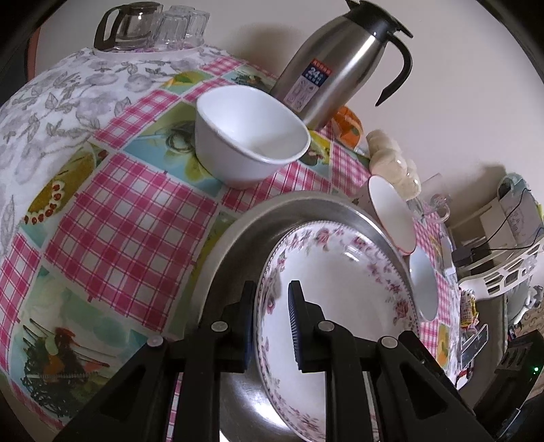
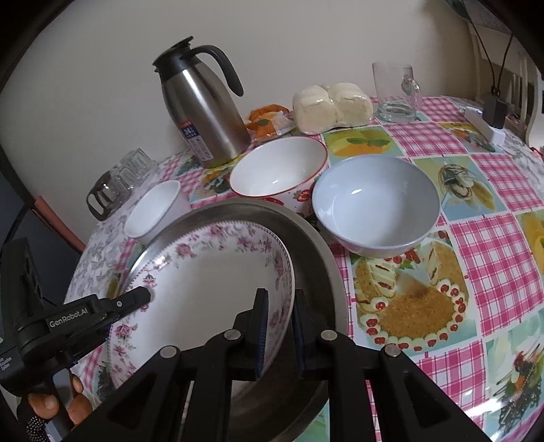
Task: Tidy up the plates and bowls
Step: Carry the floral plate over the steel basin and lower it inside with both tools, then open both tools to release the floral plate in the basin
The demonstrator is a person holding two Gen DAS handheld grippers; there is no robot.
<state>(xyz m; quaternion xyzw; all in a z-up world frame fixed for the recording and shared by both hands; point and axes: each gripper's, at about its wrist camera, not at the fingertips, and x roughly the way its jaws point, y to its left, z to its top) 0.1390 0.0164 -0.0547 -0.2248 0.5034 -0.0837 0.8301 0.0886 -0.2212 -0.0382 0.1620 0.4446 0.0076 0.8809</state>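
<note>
A floral-rimmed white plate [image 1: 340,292] [image 2: 210,282] lies inside a larger steel plate [image 1: 238,244] [image 2: 306,244]. My left gripper [image 1: 272,306] has its jaws astride the floral plate's left rim, shut on it; it also shows in the right wrist view [image 2: 132,299]. My right gripper [image 2: 280,319] is shut on the plate's right rim. A small white bowl [image 1: 248,136] [image 2: 154,210] stands beyond the plates. A red-rimmed bowl [image 1: 391,214] [image 2: 278,170] and a pale blue bowl [image 1: 423,285] [image 2: 375,207] stand to the right.
A steel thermos jug [image 1: 336,64] [image 2: 200,105], a glass pot with upturned glasses [image 1: 149,27] [image 2: 115,183], wrapped buns [image 2: 331,105], an orange packet [image 2: 268,122] and a glass mug [image 2: 396,91] line the table's far edge by the wall. A power strip [image 2: 484,125] lies far right.
</note>
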